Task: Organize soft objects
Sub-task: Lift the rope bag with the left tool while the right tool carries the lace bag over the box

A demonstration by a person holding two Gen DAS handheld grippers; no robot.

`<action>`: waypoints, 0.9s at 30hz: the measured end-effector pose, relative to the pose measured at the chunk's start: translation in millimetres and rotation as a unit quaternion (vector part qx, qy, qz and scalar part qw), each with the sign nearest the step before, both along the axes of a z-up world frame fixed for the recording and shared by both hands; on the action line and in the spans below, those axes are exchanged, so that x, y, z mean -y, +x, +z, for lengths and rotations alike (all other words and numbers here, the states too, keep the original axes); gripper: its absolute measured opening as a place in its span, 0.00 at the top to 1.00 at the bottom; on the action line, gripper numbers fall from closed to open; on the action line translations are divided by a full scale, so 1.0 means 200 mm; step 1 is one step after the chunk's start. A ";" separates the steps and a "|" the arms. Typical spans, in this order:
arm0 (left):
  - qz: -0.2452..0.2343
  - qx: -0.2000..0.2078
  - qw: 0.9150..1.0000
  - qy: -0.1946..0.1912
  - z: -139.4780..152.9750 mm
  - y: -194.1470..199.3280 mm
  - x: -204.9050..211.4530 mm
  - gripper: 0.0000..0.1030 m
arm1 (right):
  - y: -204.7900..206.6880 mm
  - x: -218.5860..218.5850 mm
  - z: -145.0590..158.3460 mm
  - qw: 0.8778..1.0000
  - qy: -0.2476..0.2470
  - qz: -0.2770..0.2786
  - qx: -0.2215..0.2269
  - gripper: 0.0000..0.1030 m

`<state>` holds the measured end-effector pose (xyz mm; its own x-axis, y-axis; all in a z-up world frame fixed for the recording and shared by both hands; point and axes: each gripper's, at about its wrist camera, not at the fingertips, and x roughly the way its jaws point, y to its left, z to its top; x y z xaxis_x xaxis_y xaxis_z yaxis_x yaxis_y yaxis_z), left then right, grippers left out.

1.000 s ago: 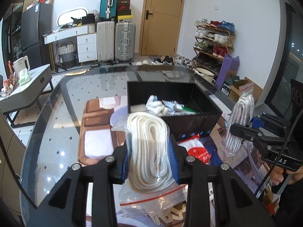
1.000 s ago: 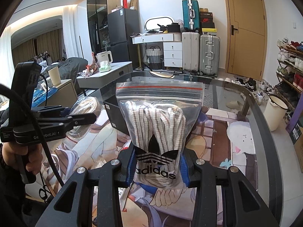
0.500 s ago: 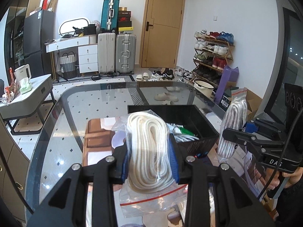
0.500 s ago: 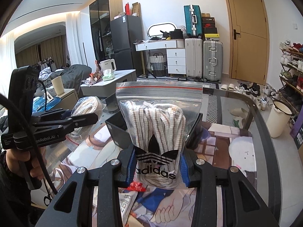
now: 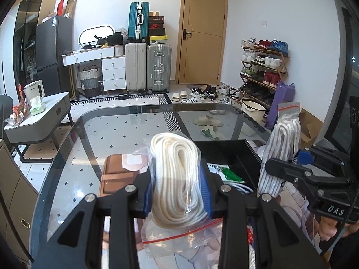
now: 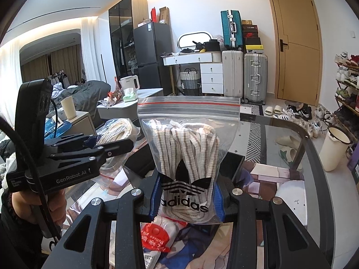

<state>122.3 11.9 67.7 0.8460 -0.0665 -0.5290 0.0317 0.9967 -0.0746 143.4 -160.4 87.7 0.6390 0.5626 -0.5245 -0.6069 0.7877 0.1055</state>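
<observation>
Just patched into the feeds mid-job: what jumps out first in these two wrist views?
Each pair of tongs is clamped on a zip bag held up above the glass table: the left tongs grip a bag of white rope, the right tongs a bag of striped laces with a black Adidas logo. Just beyond them sits an open black box with some items already inside.

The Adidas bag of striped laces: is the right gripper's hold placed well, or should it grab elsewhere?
Well placed, I'd judge. The right gripper pinches the Adidas bag across its lower half, on the lace bundle, coming from below; the flat zip end stands free above.
</observation>
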 end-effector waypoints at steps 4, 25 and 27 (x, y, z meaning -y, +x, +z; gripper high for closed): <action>0.003 0.002 1.000 0.004 -0.02 0.06 0.01 0.68 | 0.04 -0.01 -0.01 1.000 -0.001 -0.003 -0.003 0.63; -0.009 -0.018 1.000 -0.003 -0.12 0.26 0.02 0.68 | 0.25 -0.12 -0.04 0.999 -0.037 0.006 -0.035 0.63; -0.011 -0.019 1.000 0.000 -0.13 0.28 0.03 0.68 | 0.28 -0.15 -0.06 0.998 -0.050 0.008 -0.044 0.63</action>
